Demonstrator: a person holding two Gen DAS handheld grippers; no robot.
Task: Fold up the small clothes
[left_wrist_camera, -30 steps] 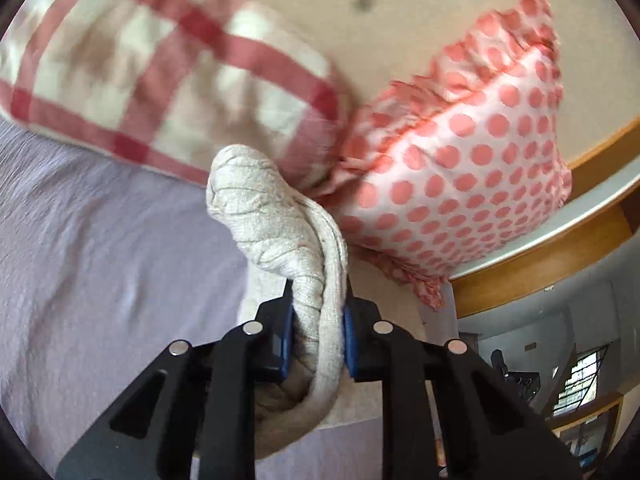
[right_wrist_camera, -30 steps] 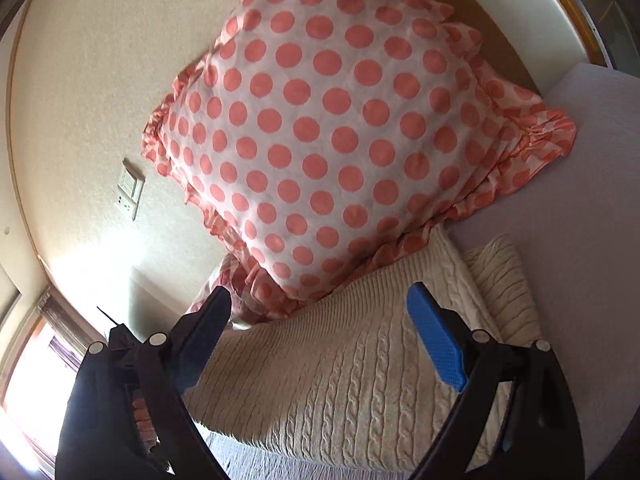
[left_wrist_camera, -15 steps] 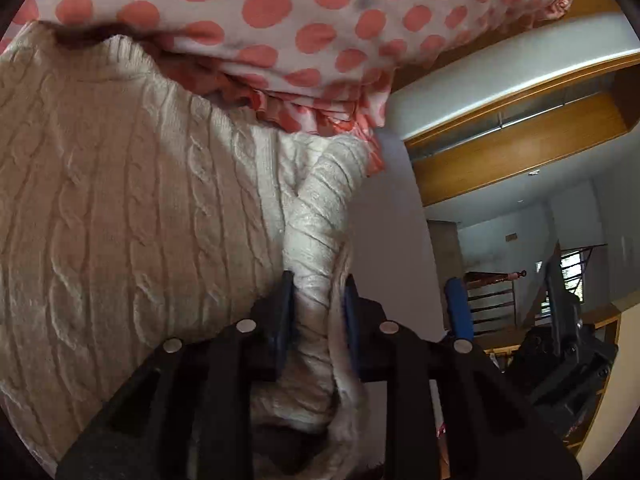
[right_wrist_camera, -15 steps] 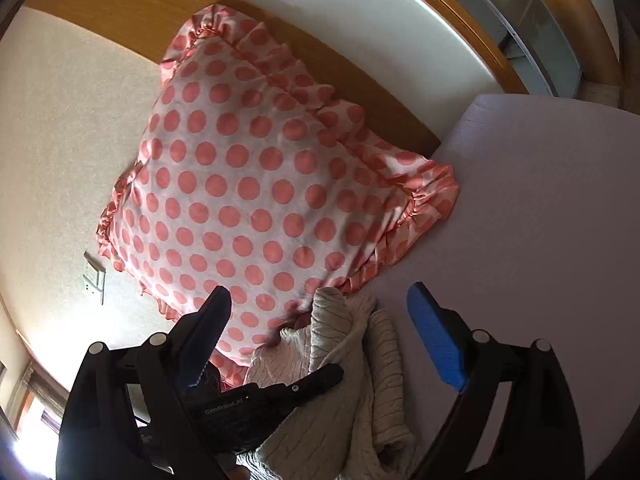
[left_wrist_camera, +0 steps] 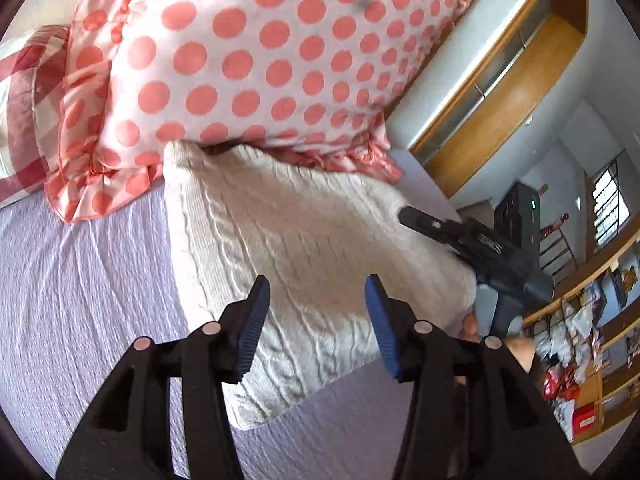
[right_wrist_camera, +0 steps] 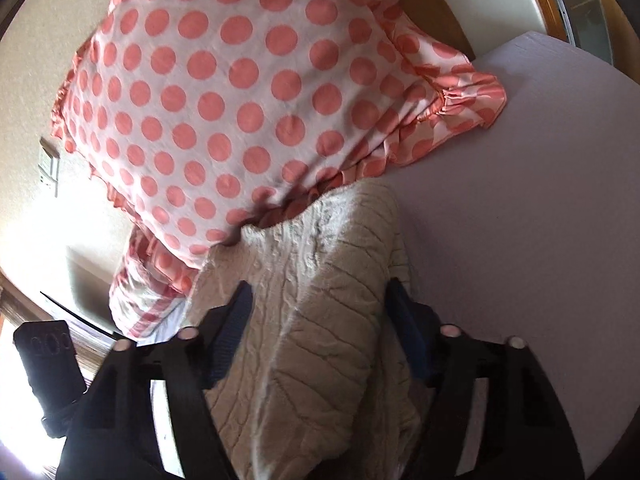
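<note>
A folded cream cable-knit sweater (left_wrist_camera: 304, 248) lies on the lilac bedsheet (left_wrist_camera: 80, 300), its far edge tucked under the polka-dot pillow. My left gripper (left_wrist_camera: 316, 312) is open and empty, hovering over the sweater's near part. My right gripper (right_wrist_camera: 320, 320) is open, its jaws standing on either side of the sweater (right_wrist_camera: 320, 320) without closing on it. In the left wrist view the right gripper's black body (left_wrist_camera: 472, 244) sits at the sweater's right edge.
A pink polka-dot pillow with ruffles (left_wrist_camera: 248, 52) leans against the wall behind the sweater; it also shows in the right wrist view (right_wrist_camera: 224, 92). A red-checked pillow (left_wrist_camera: 24, 112) lies at the far left. The wooden bed frame (left_wrist_camera: 500, 92) runs on the right.
My left gripper has let go of the sweater's bunched fabric and opened, pulling back. The sweater now lies flat and folded. My right gripper has moved down over the sweater.
</note>
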